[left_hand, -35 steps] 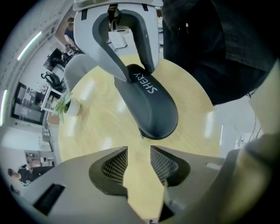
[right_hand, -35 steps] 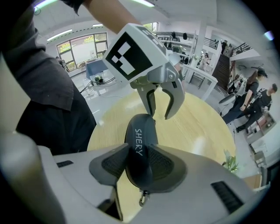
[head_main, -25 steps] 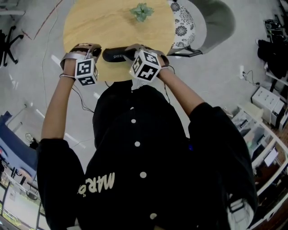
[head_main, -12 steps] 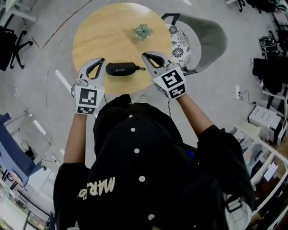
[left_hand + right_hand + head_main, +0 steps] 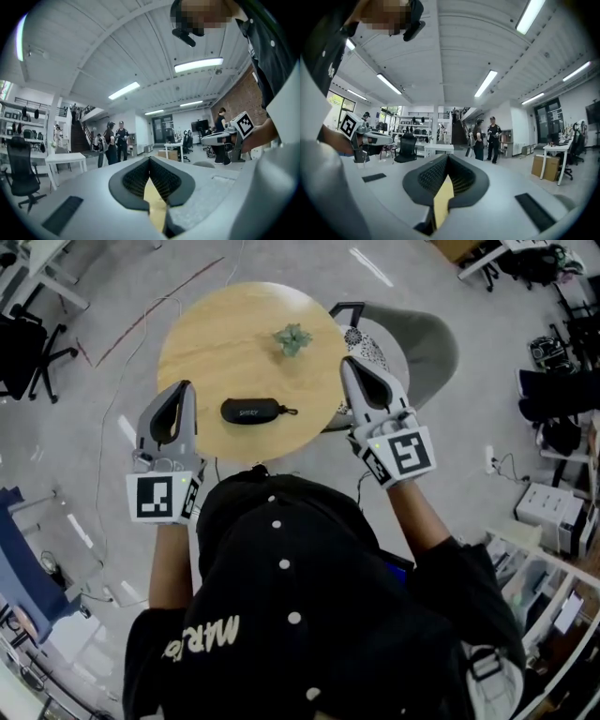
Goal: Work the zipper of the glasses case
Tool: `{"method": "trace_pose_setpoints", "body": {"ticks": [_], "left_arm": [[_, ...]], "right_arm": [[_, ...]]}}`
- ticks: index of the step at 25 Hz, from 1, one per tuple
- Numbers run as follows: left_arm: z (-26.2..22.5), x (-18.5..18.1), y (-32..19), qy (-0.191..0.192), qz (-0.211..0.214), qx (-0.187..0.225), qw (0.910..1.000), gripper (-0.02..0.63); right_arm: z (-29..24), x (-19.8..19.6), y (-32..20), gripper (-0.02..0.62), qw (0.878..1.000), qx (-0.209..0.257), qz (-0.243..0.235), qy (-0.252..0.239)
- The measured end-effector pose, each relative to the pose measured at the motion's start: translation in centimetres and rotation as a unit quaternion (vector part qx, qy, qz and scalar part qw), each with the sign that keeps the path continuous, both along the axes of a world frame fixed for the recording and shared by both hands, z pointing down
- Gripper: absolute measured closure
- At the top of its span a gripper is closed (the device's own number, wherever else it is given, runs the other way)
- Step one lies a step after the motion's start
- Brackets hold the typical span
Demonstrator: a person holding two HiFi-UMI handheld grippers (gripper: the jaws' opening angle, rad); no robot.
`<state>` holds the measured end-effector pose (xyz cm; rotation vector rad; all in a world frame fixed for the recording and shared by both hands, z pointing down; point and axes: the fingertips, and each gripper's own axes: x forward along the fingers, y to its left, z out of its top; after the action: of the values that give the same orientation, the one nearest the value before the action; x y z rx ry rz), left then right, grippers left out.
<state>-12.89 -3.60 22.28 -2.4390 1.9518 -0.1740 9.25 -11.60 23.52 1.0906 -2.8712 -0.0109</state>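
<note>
A black, oblong, hard-shelled glasses case (image 5: 250, 411) is seen lying flat on a round table of light wood (image 5: 234, 329), close to the table's near edge. Its long axis runs from left to right in the head view. A small pull tab (image 5: 290, 412) sticks out of its right end.

The case lies between the two grippers and is touched by neither. The left gripper (image 5: 180, 390) is held at the blunt left end of the case, and the right gripper (image 5: 349, 364) off the end with the tab. Both point away from the person, across the case's long axis. In the head view the left one appears a little nearer, though the tab is turned towards the right one.

In each gripper view the black ribbed pads (image 5: 136, 178) are shown pressed together with nothing between them. Only the open room is looked out on (the case and table are absent from both).

The case looks shut, but how far its zipper is drawn cannot be made out. The scene would suit a case waiting to be unzipped or one zipped up again.

A small green plant (image 5: 292, 338) stands well beyond the case, and a grey chair (image 5: 431, 338) is drawn up at the table's far right. Nothing stands between grippers and case.
</note>
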Motion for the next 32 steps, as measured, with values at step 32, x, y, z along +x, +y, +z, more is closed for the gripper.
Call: {"method": "trace_pose_setpoints", "body": {"ticks": [32], "left_arm": [[-5.1, -1.8, 1.2, -0.009, -0.062, 0.038, 0.9973, 0.602]], "right_arm": [[-6.3, 7.2, -0.3, 0.592, 0.992, 0.059, 0.098, -0.047]]}}
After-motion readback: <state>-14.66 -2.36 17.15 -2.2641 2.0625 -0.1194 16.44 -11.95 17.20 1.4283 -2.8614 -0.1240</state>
